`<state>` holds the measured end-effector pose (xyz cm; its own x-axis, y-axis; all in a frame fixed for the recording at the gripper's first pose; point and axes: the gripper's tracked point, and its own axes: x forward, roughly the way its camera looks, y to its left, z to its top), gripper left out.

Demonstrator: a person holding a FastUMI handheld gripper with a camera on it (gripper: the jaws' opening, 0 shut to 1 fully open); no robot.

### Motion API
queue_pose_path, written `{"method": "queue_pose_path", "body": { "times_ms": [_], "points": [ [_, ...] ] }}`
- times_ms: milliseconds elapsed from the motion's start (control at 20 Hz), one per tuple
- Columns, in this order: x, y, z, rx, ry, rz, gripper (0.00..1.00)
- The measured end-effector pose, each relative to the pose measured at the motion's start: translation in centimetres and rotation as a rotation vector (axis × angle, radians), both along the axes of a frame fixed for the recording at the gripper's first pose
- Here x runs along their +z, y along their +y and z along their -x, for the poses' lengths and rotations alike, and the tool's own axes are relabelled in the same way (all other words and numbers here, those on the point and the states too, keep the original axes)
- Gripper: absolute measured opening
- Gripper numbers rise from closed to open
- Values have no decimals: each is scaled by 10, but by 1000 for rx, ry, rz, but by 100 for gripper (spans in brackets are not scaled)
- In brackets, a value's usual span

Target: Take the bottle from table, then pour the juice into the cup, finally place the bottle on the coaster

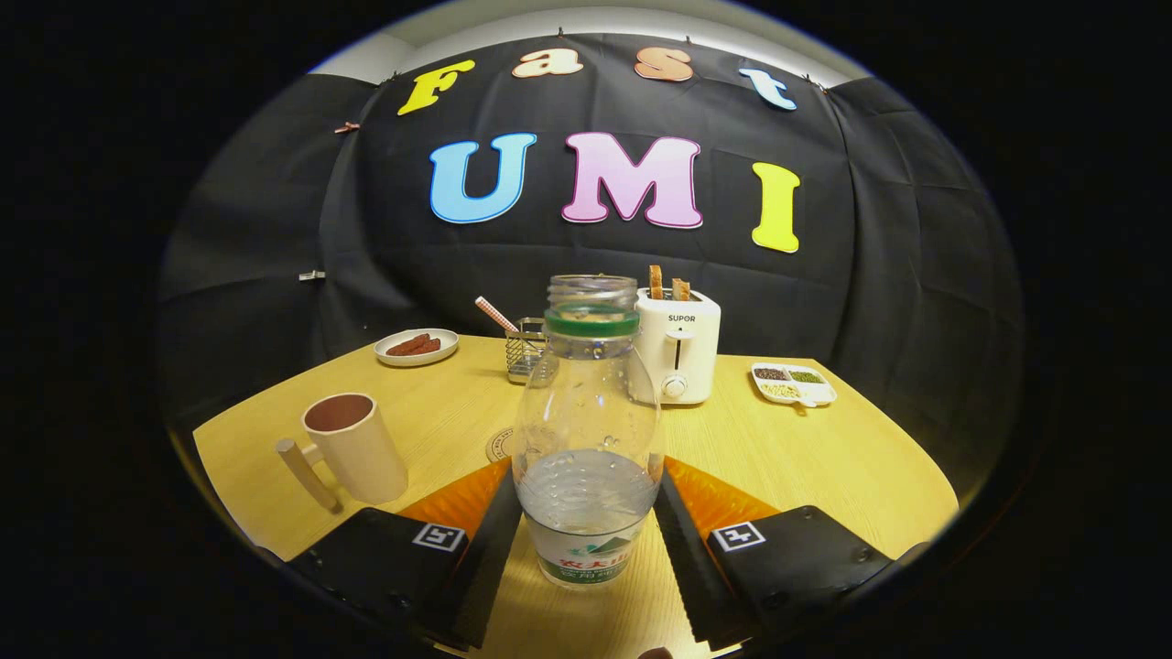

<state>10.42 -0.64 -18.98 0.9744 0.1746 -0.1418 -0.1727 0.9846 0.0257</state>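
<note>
A clear plastic bottle [586, 430] stands upright between my fingers, uncapped, with a green ring at its neck and clear liquid in its lower part. My gripper [587, 494] is shut on it, both black fingers [485, 540] pressing its lower sides just above the label. A beige cup [357, 448] with a handle stands on the wooden table [824, 458], ahead and to the left of the left finger. Just left of the bottle and beyond the left fingertip, a sliver of a round coaster [499, 446] shows; the bottle hides most of it.
Beyond the bottle stand a white toaster [679, 357] with bread slices in it and a wire holder [525, 348] with a striped straw. A plate of sausages [417, 347] sits at the back left, a divided dish of grains [793, 383] at the back right.
</note>
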Motion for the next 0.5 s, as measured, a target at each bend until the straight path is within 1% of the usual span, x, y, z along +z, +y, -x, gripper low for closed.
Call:
{"method": "queue_pose_path", "body": {
  "times_ms": [200,400,500],
  "points": [
    [2,4,-2,15,-8,21,79],
    [5,7,-4,43,-22,86,75],
    [13,10,-5,66,-29,109,75]
  ]
}}
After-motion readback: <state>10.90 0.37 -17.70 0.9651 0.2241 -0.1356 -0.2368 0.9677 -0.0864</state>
